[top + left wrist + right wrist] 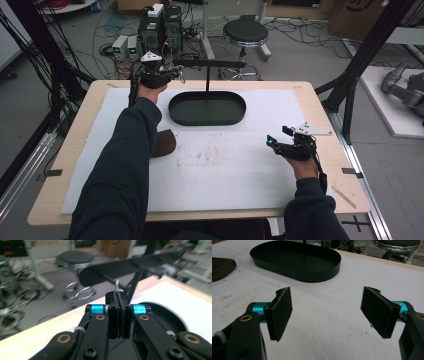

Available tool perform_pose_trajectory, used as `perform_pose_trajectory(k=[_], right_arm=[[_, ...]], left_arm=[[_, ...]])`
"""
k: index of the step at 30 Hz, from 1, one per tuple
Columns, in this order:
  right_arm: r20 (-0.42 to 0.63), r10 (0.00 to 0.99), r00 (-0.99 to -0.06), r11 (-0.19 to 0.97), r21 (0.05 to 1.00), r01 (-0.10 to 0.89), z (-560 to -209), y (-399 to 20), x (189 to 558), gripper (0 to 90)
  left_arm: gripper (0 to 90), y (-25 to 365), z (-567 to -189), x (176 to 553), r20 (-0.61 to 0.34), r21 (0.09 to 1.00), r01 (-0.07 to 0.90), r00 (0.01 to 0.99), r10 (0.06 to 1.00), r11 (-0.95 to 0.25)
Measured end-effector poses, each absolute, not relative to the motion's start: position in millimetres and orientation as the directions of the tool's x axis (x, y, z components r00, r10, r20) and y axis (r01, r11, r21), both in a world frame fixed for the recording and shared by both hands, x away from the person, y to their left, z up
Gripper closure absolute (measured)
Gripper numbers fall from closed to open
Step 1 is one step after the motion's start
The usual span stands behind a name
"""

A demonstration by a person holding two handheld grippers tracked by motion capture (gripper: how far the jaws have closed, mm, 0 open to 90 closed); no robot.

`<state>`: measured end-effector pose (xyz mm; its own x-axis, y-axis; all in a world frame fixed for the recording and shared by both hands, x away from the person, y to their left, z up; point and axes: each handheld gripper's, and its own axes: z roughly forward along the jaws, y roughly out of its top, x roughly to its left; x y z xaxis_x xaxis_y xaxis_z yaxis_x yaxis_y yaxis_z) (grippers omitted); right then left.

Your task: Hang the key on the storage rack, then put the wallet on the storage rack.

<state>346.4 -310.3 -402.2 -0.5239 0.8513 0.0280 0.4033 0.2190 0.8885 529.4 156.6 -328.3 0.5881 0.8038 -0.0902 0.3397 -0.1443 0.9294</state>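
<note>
The white mat [225,170] on the table [320,100] gives a soft landing, so a drop there costs little. The bigger risk, as I judge it, lies with the black stand [207,120]: its oval tray sits at the far middle of the mat, with a thin post [207,80] carrying a long crossbar [120,268]. A knock on that bar from the side could tip or swivel the whole stand. The left gripper [117,296] hovers right at the bar's left end, level with it, so a small overshoot would strike it. The brown pouch [164,142] lies near the left forearm, and the sleeve could drag it along if the arm sweeps back. The right gripper [328,307] rests low over the mat on the right, jaws wide apart with nothing between them, well apart from the stand and too far off to steady it. The smallest thing is the most fragile. The left jaws are pressed together on a thin silvery strand [116,285], which rises from the pads toward the underside of the bar. It is so fine that it could slip out unnoticed, snag on the bar's edge, or miss the bar altogether.
</note>
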Motion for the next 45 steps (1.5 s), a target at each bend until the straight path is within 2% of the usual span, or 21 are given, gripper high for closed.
perform_pose_trajectory(k=[4, 5, 9, 11, 15, 18, 24, 37, 45], right_arm=[[0.029, 0.852, -0.523, 0.217, 0.889, 0.402, -402, -310, 346, 25.6], [0.027, 0.85, -0.526, 0.219, 0.89, 0.399, -402, -310, 347, 25.6], [0.022, 0.847, -0.531, 0.224, 0.891, 0.395, -403, -309, 348, 25.6], [0.023, 0.838, -0.545, 0.231, 0.889, 0.394, -403, -308, 350, 25.6], [0.019, 0.832, -0.555, 0.238, 0.891, 0.387, -402, -304, 351, 25.6], [0.018, 0.827, -0.563, 0.246, 0.888, 0.389, -403, -302, 352, 25.6], [0.015, 0.823, -0.567, 0.25, 0.887, 0.387, -403, -299, 353, 25.5], [0.018, 0.827, -0.562, 0.25, 0.883, 0.398, -403, -299, 351, 25.5], [0.007, 0.823, -0.568, 0.265, 0.88, 0.394, -403, -296, 351, 25.6]], left_arm=[[86.1, 156, -332, 527, -0.069, 0.908, 0.384, 0.534, 0.843, -0.168], [82.1, 156, -333, 526, -0.071, 0.907, 0.386, 0.534, 0.842, -0.168], [79.2, 164, -339, 504, -0.089, 0.911, 0.381, 0.559, 0.824, -0.16], [74.5, 168, -341, 491, -0.096, 0.92, 0.364, 0.568, 0.818, -0.145], [58.5, 183, -345, 459, -0.111, 0.95, 0.299, 0.593, 0.797, -0.09], [40.5, 193, -347, 442, -0.133, 0.954, 0.294, 0.594, 0.793, -0.06], [22.5, 202, -354, 415, -0.148, 0.952, 0.302, 0.593, 0.792, -0.048], [22.0, 217, -368, 387, -0.147, 0.954, 0.295, 0.624, 0.768, -0.057], [22.3, 229, -396, 390, -0.157, 0.919, 0.38, 0.6, 0.784, -0.106]])
